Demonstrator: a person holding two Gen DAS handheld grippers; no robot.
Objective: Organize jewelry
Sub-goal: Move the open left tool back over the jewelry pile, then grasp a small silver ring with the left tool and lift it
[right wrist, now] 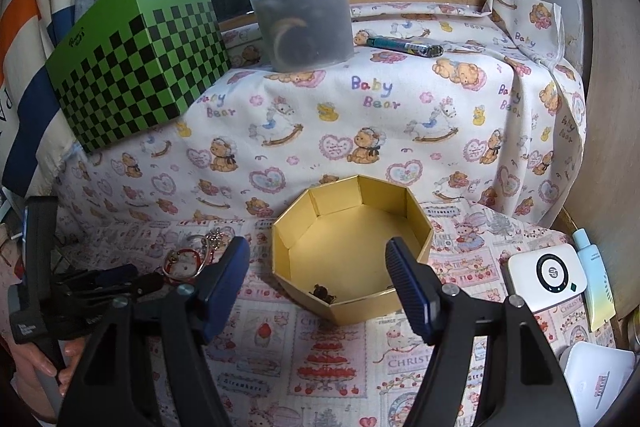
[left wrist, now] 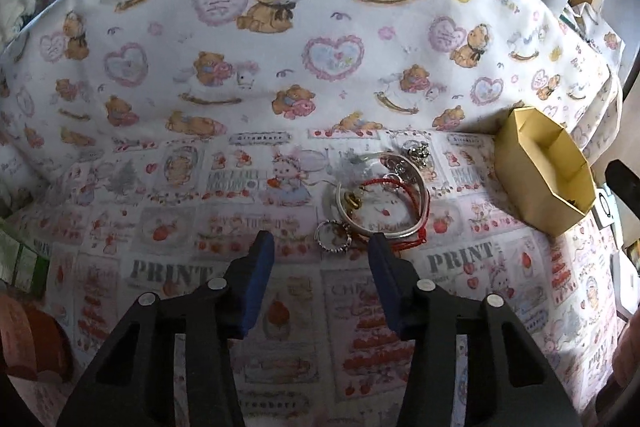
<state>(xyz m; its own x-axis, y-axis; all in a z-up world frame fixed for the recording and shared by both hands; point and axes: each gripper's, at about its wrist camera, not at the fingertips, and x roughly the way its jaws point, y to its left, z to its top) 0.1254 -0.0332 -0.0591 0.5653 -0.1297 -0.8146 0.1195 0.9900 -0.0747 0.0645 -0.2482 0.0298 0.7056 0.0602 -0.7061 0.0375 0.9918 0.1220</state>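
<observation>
Printed cloth covers the work surface and the raised ledge at its back edge. Yellow octagonal box, set out open as the receptacle toward the surface's right side, holds one small dark piece. Jewelry pile, bangle and red cord together, lies mid-surface, left of the box. Small ring sits at the pile's near edge. Left gripper is spread partway around the ring, pads not touching it. Right gripper hangs spread and empty over the box's near rim, probably waiting.
</observation>
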